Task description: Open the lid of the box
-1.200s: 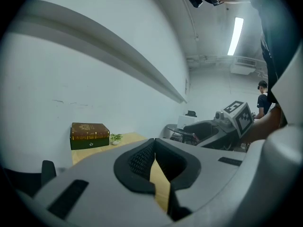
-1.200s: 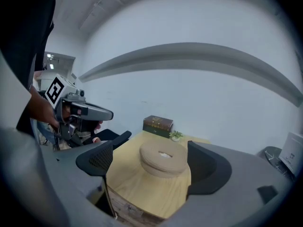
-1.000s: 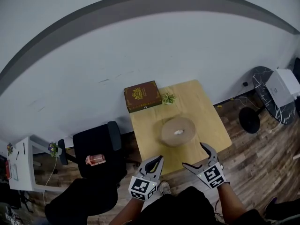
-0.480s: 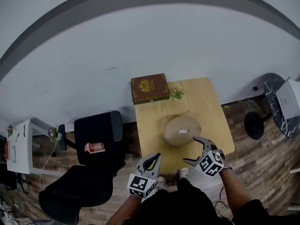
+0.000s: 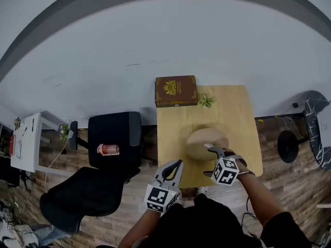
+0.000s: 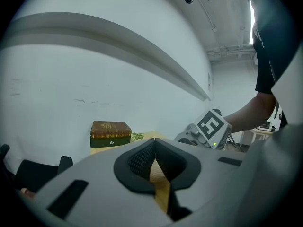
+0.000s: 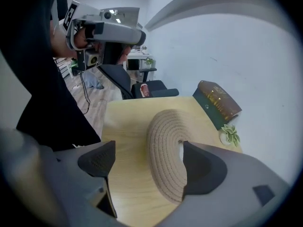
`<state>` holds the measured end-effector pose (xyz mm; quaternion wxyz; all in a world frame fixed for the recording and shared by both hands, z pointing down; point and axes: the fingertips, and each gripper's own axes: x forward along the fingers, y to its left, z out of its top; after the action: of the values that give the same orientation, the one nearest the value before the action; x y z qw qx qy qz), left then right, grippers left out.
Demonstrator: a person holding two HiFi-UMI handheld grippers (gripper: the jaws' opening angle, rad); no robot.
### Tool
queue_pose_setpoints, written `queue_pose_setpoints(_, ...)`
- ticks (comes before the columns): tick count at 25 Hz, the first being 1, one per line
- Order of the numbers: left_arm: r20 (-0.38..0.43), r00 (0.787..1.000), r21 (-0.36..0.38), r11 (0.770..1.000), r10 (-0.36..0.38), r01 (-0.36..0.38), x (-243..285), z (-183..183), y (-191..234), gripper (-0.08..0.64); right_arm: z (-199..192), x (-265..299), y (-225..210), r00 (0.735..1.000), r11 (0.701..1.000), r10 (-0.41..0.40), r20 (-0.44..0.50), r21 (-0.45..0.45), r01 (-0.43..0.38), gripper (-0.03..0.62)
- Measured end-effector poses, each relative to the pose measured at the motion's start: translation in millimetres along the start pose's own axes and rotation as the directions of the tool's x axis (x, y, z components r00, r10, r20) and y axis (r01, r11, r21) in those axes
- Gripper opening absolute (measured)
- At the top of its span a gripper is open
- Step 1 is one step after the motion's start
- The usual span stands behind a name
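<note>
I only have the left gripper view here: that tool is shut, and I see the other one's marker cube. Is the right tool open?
Observer: Yes, the right tool is open; its jaws have just been closing slightly, with nothing gripped between them.
Operator: What is under it?
Observer: A round tan woven straw dome on the pale wooden table; one jaw hangs over its near rim.
Operator: Anything right of the table?
Observer: A black marbled round side table, on the wood floor.
</note>
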<state>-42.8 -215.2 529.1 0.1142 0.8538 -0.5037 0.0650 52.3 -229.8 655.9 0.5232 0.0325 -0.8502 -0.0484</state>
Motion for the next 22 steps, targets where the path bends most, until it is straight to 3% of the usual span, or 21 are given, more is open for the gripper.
queue_pose_setpoints(9, -0.042, 0.995, -0.020, 0.996, 0.085, -0.086, -7.4, -13.4, 4.1, 0.020, -18.7, 32.8, -12.4, 0.983, 0.984, 0.117, -0.139, -0.117, -0.133, 0.465)
queue_pose_setpoints(15, -0.065, 0.992, 0.077, 0.992, 0.109, -0.104, -15.1, -21.1, 1.9, 0.020, -26.0, 47.6, -12.3, 0.964, 0.971, 0.163, -0.208, -0.137, -0.194, 0.465)
queue_pose_setpoints(22, -0.062, 0.990, 0.076, 0.990, 0.123, -0.118, -21.7, -24.7, 5.6, 0.020, -19.8, 48.8, -22.9, 0.971, 0.974, 0.133, -0.198, -0.154, -0.165, 0.336)
